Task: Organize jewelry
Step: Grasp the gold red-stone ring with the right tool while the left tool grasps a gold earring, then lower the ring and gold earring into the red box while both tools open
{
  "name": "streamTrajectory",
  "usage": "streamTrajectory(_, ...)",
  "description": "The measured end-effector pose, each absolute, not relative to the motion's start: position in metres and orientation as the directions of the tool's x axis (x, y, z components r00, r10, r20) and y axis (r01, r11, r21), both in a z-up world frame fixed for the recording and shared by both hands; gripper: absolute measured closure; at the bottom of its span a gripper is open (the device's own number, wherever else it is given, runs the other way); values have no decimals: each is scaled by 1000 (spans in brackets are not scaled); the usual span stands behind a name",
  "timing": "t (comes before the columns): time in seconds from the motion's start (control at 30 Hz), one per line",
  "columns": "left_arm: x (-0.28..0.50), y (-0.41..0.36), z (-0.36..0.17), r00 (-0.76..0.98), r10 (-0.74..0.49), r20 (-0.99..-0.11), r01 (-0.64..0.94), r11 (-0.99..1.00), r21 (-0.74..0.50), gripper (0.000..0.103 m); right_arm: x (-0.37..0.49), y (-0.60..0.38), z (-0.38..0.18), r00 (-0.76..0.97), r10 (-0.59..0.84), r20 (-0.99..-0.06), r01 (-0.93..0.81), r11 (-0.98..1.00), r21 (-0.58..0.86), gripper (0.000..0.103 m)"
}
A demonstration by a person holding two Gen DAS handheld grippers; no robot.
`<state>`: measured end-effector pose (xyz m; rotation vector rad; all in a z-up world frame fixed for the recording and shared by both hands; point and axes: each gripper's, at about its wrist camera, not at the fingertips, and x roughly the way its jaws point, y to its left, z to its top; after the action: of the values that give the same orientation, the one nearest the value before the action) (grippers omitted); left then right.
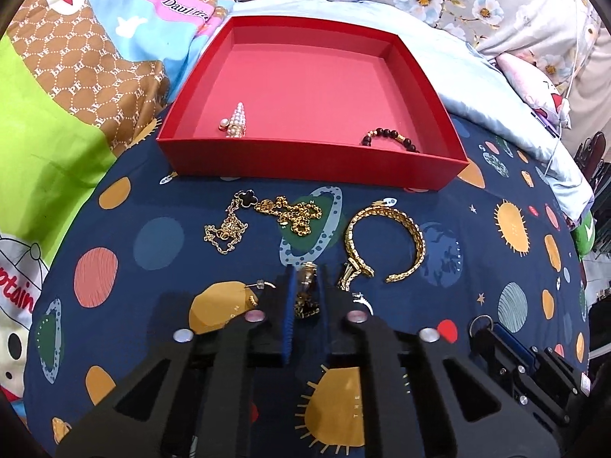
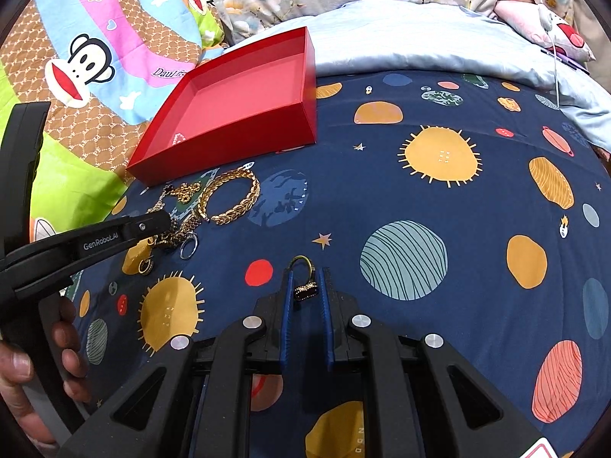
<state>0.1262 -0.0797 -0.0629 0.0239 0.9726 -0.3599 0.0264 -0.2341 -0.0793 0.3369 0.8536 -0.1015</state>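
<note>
A red box stands on the space-print bedspread and holds a pearl brooch and a dark bead bracelet. In front of it lie a gold chain with a black clover, a gold cuff bangle, a gold earring and a silver ring. My left gripper is shut on a small dark gold piece. My right gripper is shut on a gold ring with a dark top. The box and bangle lie to its far left.
A cartoon-print quilt lies left of the box, a pale blue blanket behind and right. A white cable runs over the blanket. The left gripper's arm and the hand holding it sit at the left of the right wrist view.
</note>
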Motion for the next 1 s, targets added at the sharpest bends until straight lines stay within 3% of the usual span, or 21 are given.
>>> streamTrajectory(0.73, 109, -51, -17, 576, -316, -754, 321, 936, -148, 97, 24, -229, -73, 674, 33, -738, 212, 949, 235, 91)
streamTrajectory(1.0, 112, -50, 14, 607, -346, -715, 347, 925, -153, 97, 31, -225, -41, 720, 36, -693, 164, 962, 220, 91)
